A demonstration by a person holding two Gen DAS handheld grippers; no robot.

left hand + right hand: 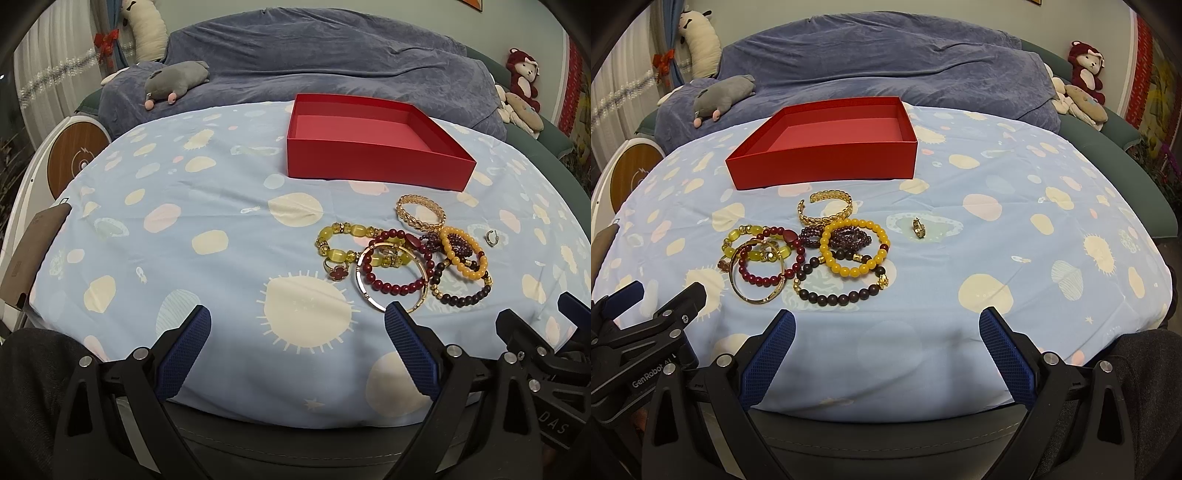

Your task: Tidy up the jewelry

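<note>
Jewelry pile sits between both grippers, red box empty behind it

The left gripper (297,321) and right gripper (886,325) are both held spread wide, nothing pinched. The bracelet pile (809,254) is found just ahead-right of the left one, ahead-left of the right one; the gold bangle (391,277) is nearly touched by the left's right finger, so that side looks nearer. The red box (373,144) is parked farther back, and a small ring (918,228) is left apart on the right.
</note>
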